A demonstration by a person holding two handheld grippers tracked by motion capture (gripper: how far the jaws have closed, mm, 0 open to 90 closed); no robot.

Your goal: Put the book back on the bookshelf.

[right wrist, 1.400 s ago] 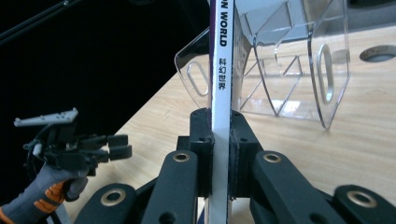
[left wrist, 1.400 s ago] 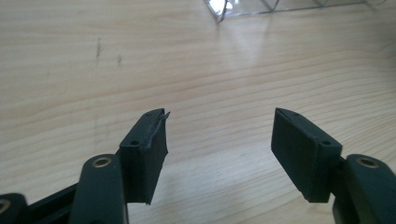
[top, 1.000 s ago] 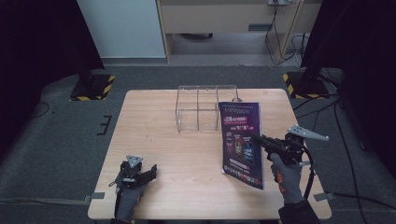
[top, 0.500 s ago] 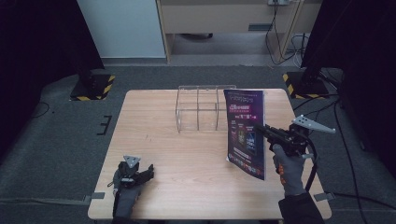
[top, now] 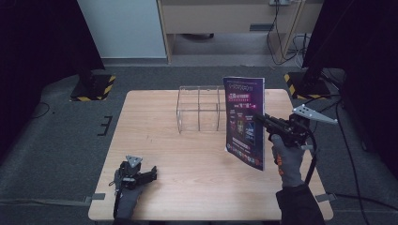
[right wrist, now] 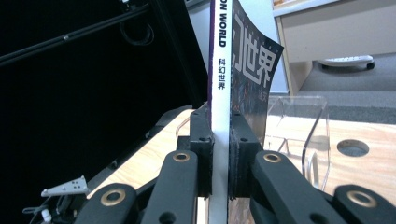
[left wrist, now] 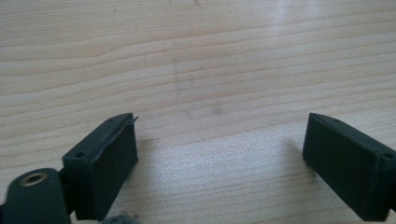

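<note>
A purple-covered magazine [top: 244, 123] hangs upright above the right half of the wooden table [top: 155, 117], its lower edge off the wood. My right gripper [top: 258, 120] is shut on its spine side; in the right gripper view both pads clamp the white spine [right wrist: 219, 88] at mid-height, with my right gripper [right wrist: 219, 156] below it. A clear acrylic rack [top: 199, 108] stands just left of and behind the magazine, also seen as the rack [right wrist: 303, 126]. My left gripper [top: 146, 172] rests near the front left edge; its jaws have just been opening, and my left gripper [left wrist: 219, 154] stands open over bare wood.
A round hole [right wrist: 352, 147] is cut in the tabletop near the rack. Yellow-and-black striped stand bases [top: 94, 87] sit on the floor beyond both far corners. A pale cabinet [top: 225, 18] stands behind the table. The right gripper's cable [top: 312, 159] trails beside the gloved hand.
My right gripper has lifted the magazine off the table and carried it higher, closer to the rack. The left gripper stayed in place and its jaws stand wider.
</note>
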